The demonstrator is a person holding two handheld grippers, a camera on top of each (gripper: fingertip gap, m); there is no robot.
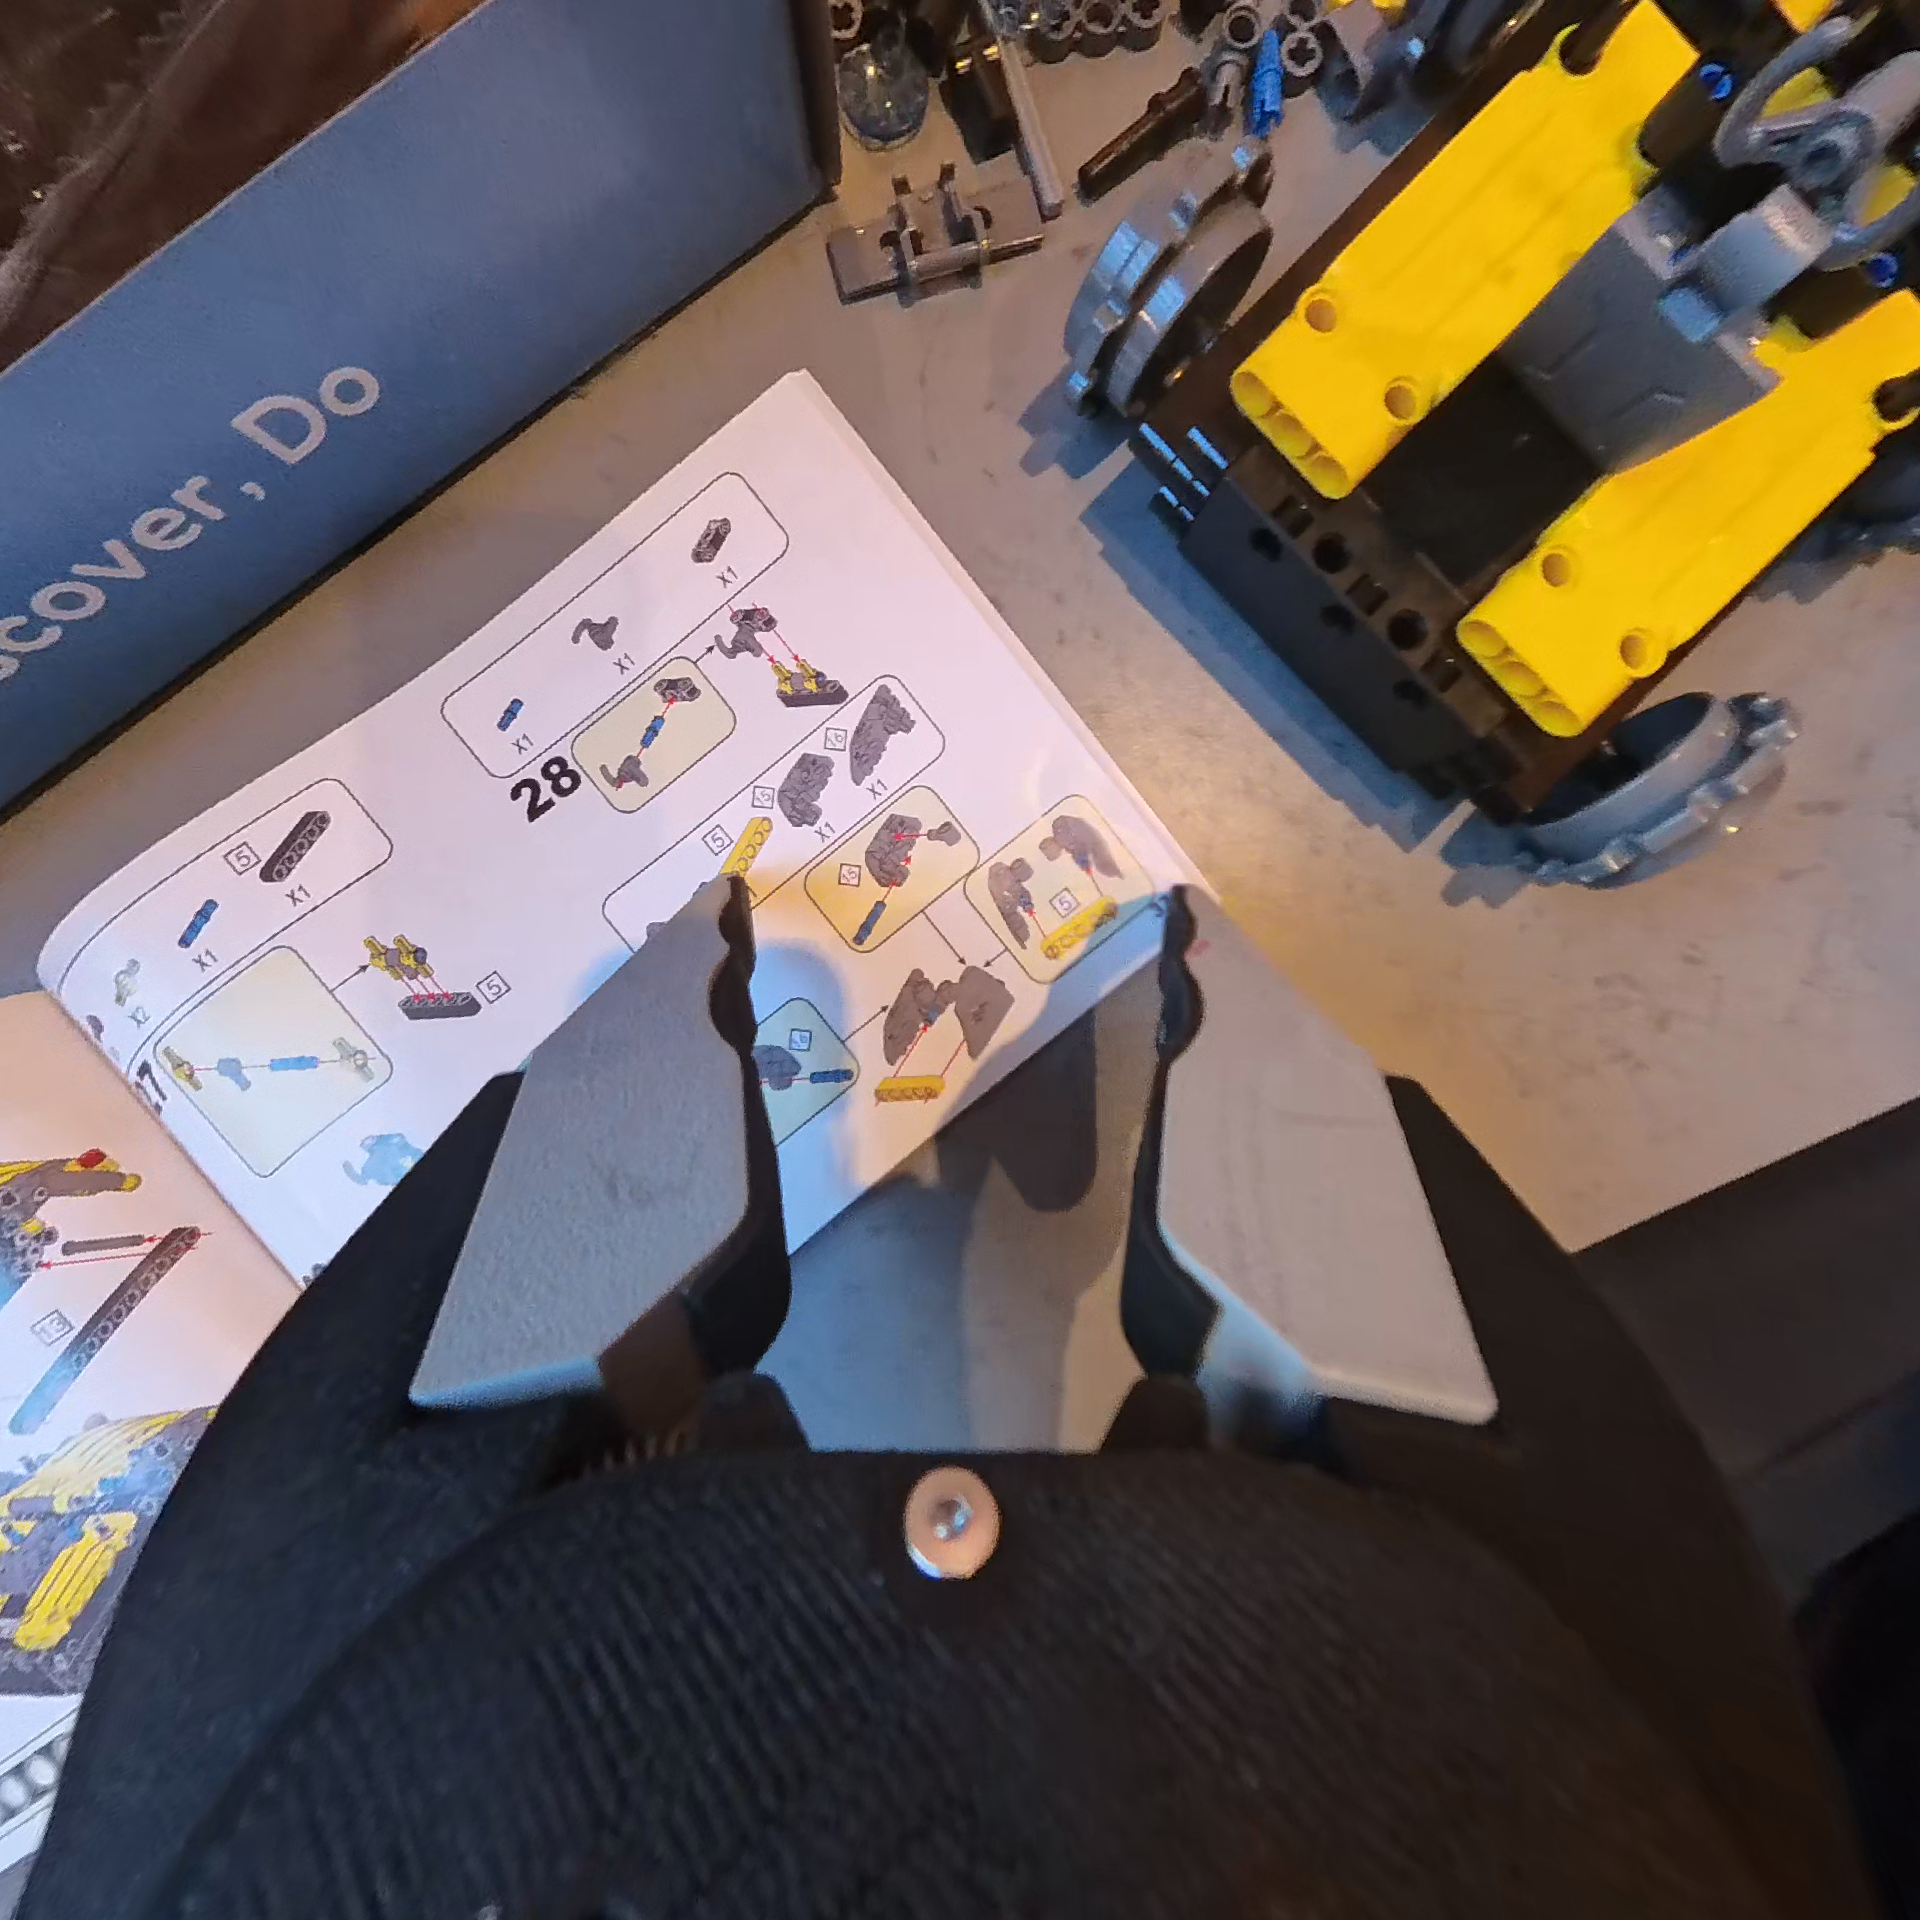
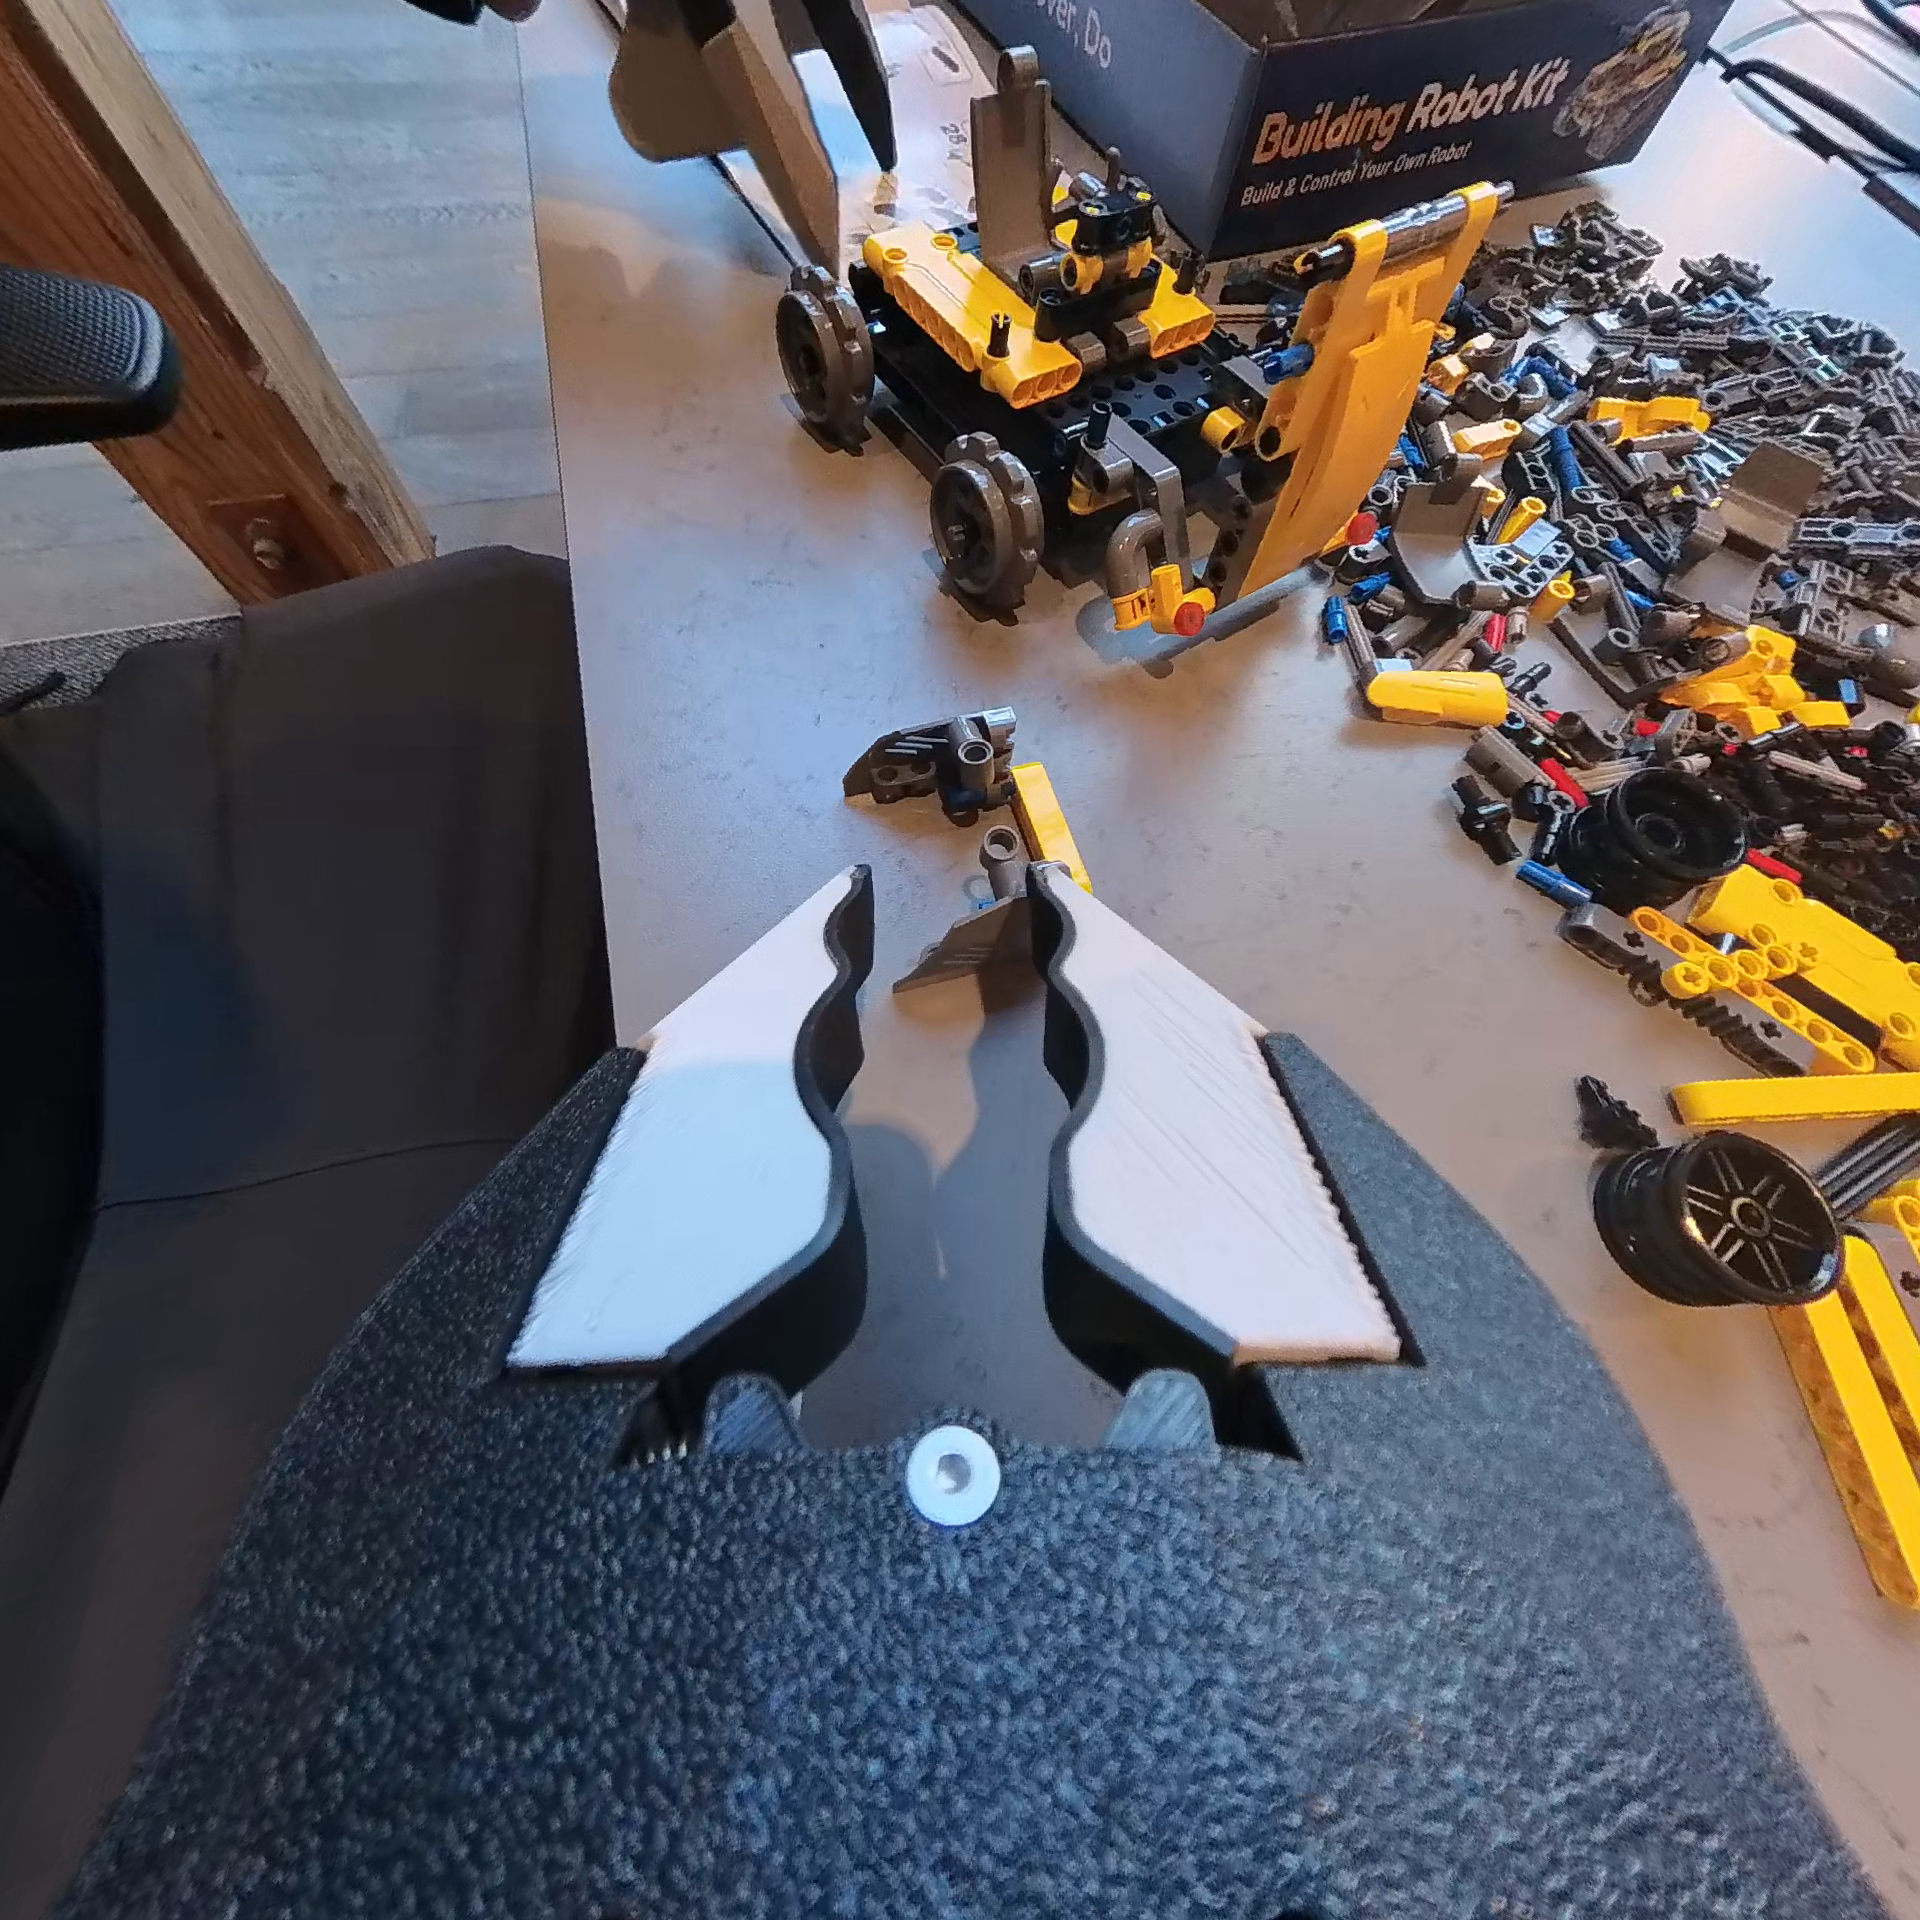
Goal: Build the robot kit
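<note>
Hovering my left gripper (image 1: 956, 914) with its jaws spread wide and empty over the open instruction booklet (image 1: 582, 790), I have the half-built yellow and black vehicle (image 1: 1507, 436) just beside the page and the blue box (image 1: 343, 312) behind it. My right gripper (image 2: 951, 883) is parted too and grasps nothing, its tips low over the grey table (image 2: 727, 644) at a small grey angled piece (image 2: 971, 940), with a grey and yellow sub-assembly (image 2: 956, 769) just beyond. Loose parts (image 2: 1662, 520) lie heaped well off to the right.
</note>
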